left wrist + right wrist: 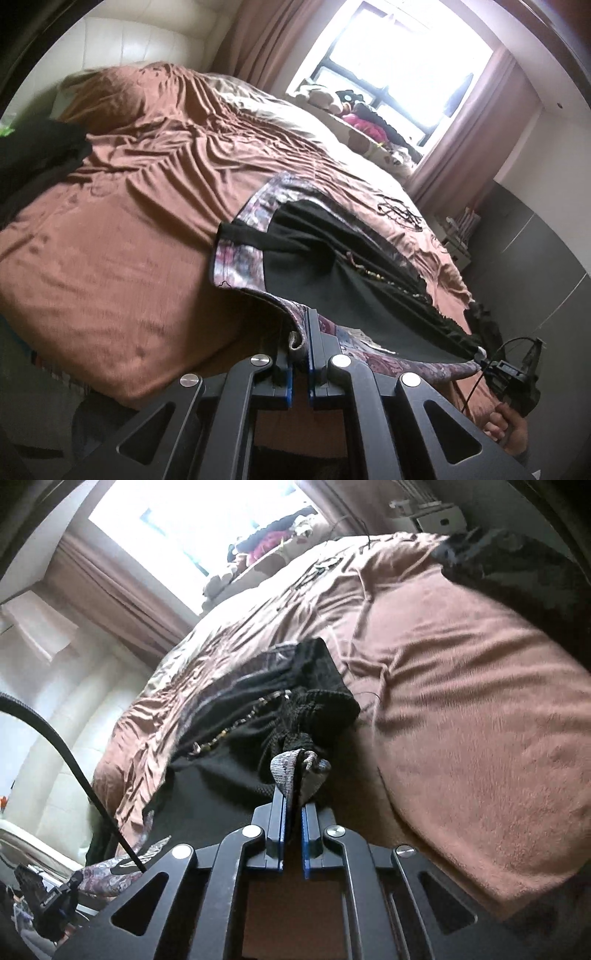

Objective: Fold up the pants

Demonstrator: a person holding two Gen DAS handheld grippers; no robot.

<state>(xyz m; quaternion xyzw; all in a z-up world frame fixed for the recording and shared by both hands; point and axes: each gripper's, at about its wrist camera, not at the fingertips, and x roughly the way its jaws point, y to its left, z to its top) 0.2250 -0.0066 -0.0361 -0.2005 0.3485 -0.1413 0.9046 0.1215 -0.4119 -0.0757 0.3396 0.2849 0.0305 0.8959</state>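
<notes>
Both grippers clamped the pants [314, 254]: left gripper [301, 332] lower center, right gripper [293, 794] lower center. Pants stretched between them across the bed [110, 258], long axis running away toward upper frame.

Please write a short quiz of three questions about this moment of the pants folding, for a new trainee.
1. True or false: the left gripper is shut on the patterned edge of the pants.
2. What does the right gripper hold?
3. The pants lie on: A) a wooden floor, B) a brown bedspread, C) a chair.

Key: 1 true; 2 a bunched edge of the same pants; 3 B.
</notes>
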